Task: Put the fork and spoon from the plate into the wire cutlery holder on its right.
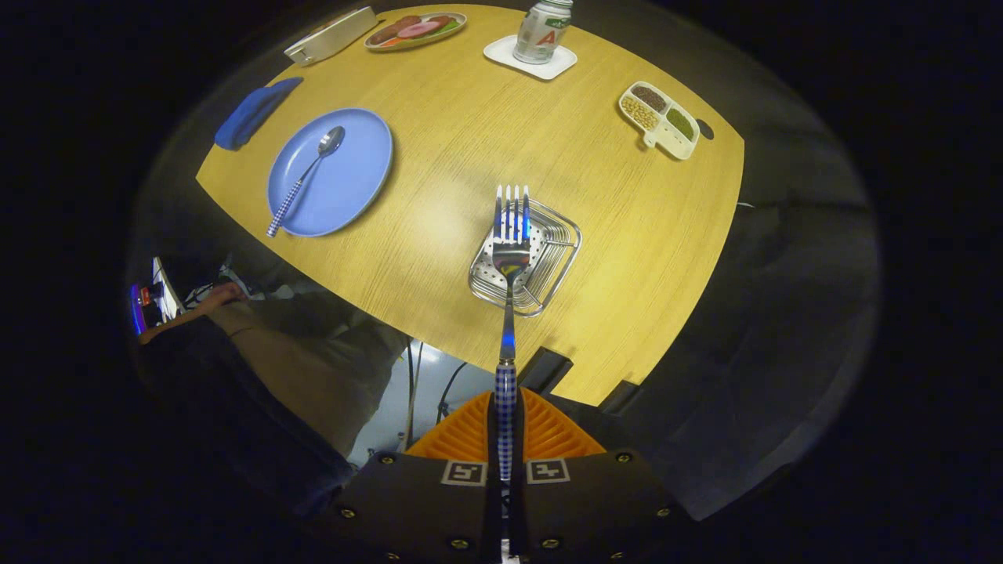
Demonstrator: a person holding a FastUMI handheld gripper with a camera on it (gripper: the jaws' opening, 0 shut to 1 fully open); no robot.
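The gripper (505,439) has its fingers clamped on the checked handle of a fork (509,258), whose shiny metal stem and four tines reach out ahead, over the holder (548,266), a low, square basket of bright wire with rounded corners and a perforated floor; whether the fork touches it cannot be told. The holder sits on a wood-grain table (470,141) with a curved edge. Well to the holder's left lies a round, smooth blue plate (353,188) bearing the spoon (305,176), polished bowl toward the far side, checked handle overhanging the near rim. Beside the plate's far left is a folded blue cloth (255,113). Across the table stand a pale oblong box (331,35), an oval dish of food (415,30), a can (542,30) on a white square coaster (533,61) with a large red letter, otherwise unreadable, and a white three-part tray (660,119) of grains. A person's sleeve (235,368) shows beside the table's near edge.
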